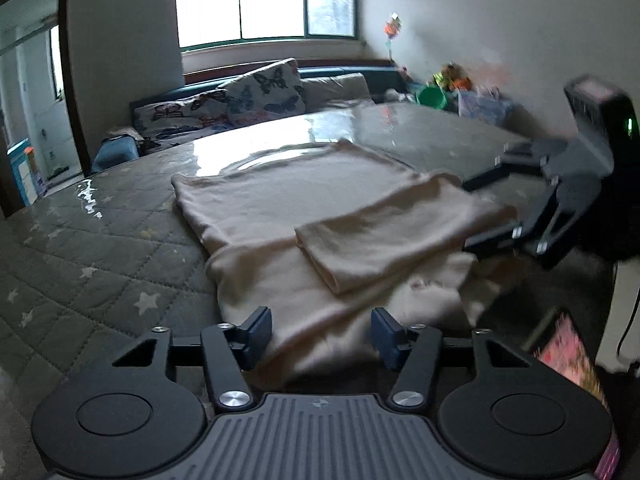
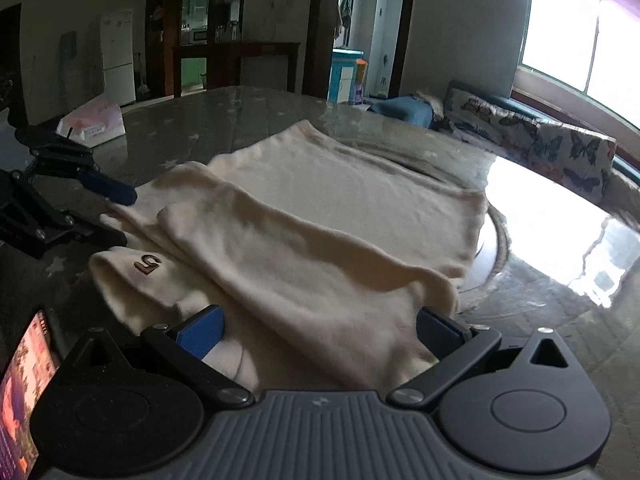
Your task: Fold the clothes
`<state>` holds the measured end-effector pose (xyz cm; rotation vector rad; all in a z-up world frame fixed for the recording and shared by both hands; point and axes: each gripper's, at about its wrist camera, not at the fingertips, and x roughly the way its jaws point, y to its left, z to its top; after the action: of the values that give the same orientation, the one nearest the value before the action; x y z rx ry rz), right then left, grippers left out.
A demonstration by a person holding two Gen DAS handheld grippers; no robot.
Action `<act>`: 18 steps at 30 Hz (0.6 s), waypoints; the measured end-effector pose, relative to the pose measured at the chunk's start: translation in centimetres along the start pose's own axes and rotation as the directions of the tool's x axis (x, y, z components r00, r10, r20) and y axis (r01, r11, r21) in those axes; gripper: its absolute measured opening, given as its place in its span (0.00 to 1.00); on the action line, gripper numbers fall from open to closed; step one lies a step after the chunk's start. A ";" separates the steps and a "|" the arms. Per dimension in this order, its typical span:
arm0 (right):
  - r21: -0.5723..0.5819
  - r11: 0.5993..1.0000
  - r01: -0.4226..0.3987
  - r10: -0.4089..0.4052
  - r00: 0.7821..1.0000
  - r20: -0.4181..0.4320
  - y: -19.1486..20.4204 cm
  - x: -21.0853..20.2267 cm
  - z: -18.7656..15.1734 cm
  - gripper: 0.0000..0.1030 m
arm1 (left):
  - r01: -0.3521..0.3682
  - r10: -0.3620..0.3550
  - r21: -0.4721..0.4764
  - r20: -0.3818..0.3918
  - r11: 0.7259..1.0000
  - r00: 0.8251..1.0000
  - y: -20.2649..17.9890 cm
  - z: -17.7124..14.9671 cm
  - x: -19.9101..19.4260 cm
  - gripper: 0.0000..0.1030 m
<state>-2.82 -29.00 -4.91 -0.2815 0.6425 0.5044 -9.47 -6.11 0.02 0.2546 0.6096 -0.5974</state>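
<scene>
A cream sweater lies flat on the star-patterned table, one sleeve folded across its near part. My left gripper has its blue pads on either side of the near bunched edge, with a gap still showing, so it is open. From the right, my right gripper straddles the sleeve end. In the right wrist view the sweater shows a small brown logo. There the right gripper stands wide open over the cloth, and the left gripper is at the sweater's left edge.
A phone with a lit screen lies at the table's near edge. A pink and white box sits at the far left. A sofa with butterfly cushions and toys stand behind the table.
</scene>
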 end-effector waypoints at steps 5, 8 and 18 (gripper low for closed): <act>-0.026 1.000 0.008 -0.007 0.999 0.039 0.4 -2.6 0.1 1.00 | 0.020 -0.020 0.075 0.003 0.997 1.000 -0.8 -0.4 -1.2 0.47; -0.050 0.999 0.009 -0.007 0.999 0.041 0.8 -3.7 0.0 0.99 | 0.031 -0.030 0.152 -0.009 0.988 0.999 -1.5 -0.7 -1.9 0.47; -0.156 0.988 -0.012 0.009 1.000 -0.022 3.2 -4.6 -1.3 0.76 | 0.089 -0.083 0.371 -0.031 0.924 0.996 -4.3 -2.1 -2.6 0.48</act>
<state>-8.31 -28.43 -3.28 -0.4324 0.6266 0.5635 -14.72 -7.59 -0.32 0.5922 0.5197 -0.7967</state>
